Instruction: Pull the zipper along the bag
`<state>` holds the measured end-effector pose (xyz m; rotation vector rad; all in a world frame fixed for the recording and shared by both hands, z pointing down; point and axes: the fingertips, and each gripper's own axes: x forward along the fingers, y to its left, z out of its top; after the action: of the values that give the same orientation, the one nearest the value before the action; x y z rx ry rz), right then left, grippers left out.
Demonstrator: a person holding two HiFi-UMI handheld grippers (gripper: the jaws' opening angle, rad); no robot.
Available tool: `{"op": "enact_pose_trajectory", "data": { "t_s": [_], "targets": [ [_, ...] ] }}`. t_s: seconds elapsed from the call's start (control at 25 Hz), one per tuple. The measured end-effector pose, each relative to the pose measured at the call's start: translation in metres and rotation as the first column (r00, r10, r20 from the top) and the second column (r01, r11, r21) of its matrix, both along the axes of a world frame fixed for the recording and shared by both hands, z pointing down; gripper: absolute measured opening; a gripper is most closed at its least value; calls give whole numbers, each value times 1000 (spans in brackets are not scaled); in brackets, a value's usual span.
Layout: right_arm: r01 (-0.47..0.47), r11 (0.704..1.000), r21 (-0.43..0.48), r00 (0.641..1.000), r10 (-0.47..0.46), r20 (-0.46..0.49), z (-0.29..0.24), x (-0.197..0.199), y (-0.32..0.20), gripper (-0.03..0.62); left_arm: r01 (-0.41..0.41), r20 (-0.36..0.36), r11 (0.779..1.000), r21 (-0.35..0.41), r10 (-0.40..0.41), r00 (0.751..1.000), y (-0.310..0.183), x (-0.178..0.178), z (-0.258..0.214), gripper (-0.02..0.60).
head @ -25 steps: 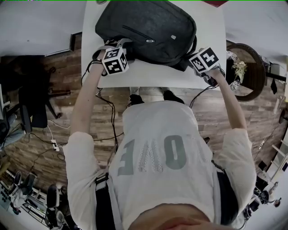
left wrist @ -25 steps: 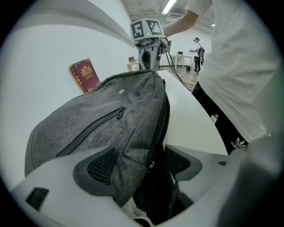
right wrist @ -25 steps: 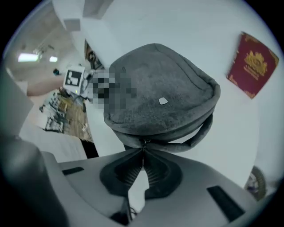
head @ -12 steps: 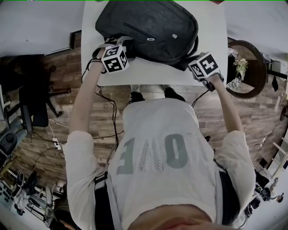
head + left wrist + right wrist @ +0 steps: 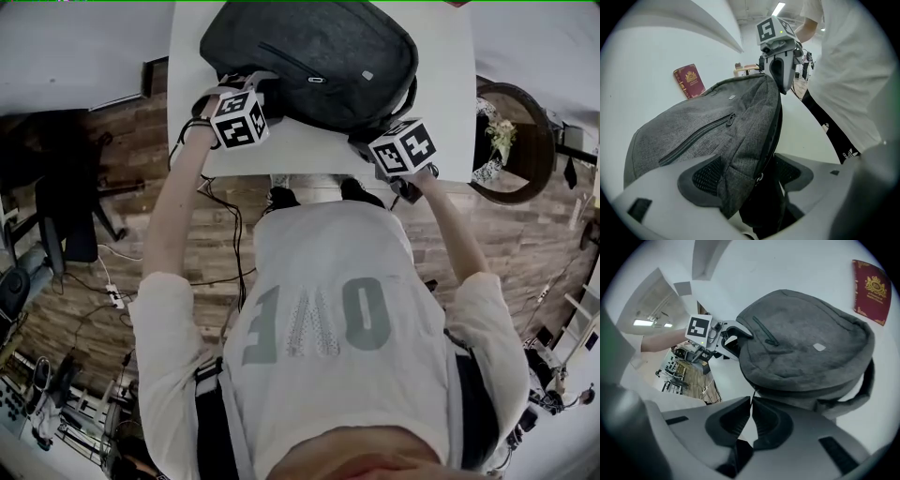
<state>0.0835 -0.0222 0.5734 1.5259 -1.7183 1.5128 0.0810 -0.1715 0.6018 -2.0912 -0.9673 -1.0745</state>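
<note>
The grey backpack (image 5: 309, 56) is laid on the white surface (image 5: 445, 103). Its near-left corner is clamped by the left tool (image 5: 750, 180). The right tool (image 5: 751, 403) is closed on the thin zipper pull (image 5: 752, 397) (hardly any gap). From there, travel is judged to lie along the near edge, toward the left tool.

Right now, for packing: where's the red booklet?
In the right gripper view, the red booklet lies upper right on the white table, beyond the grey backpack.

Bag (image 5: 309, 56) on table (image 5: 441, 122), book (image 5: 869, 291) behind, left gripper (image 5: 745, 174) at near-left corner, right gripper (image 5: 750, 405) at zipper (image 5: 751, 397), near-right
</note>
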Motion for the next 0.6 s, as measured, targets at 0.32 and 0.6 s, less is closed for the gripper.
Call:
{"op": "enact_pose_trajectory", "data": {
  "t_s": [0.32,0.6],
  "targets": [
    [-60,998,27,998,59,12,8,-27,-36,32,-6,-18,1000,-6,6,1000,-1,-2,0,333],
    [-226,973,37,974,225,38,13,-34,-58,32,-18,-38,1000,-18,17,999,0,-3,0,333]
  ]
}}
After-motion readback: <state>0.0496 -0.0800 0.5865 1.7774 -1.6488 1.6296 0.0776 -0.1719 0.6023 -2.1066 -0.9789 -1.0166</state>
